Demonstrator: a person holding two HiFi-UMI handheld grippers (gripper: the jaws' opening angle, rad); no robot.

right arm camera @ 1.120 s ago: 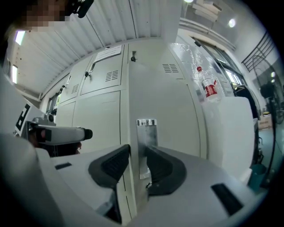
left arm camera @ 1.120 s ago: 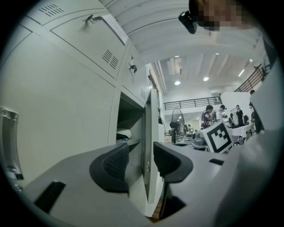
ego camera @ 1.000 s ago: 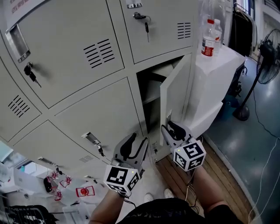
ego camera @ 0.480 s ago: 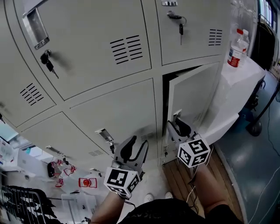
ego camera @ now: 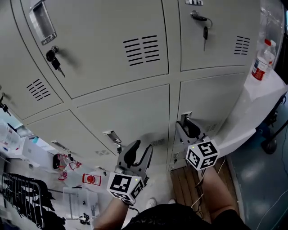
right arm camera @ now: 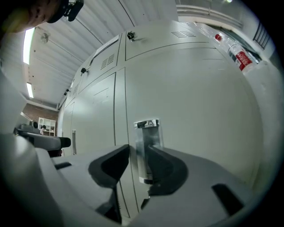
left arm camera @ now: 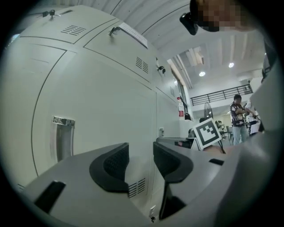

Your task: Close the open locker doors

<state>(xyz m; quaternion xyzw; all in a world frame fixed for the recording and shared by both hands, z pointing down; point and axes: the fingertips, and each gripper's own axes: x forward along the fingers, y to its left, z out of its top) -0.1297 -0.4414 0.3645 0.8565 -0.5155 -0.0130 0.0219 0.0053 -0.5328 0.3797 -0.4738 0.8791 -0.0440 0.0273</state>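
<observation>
Grey locker door now shut, flush

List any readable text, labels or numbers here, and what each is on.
No text is readable.
Red label on the bottle: print too small to read.
Small plate at the head view's top edge: blurred and cut off.
Marker cubes: black-and-white patterns only, no letters.
</observation>
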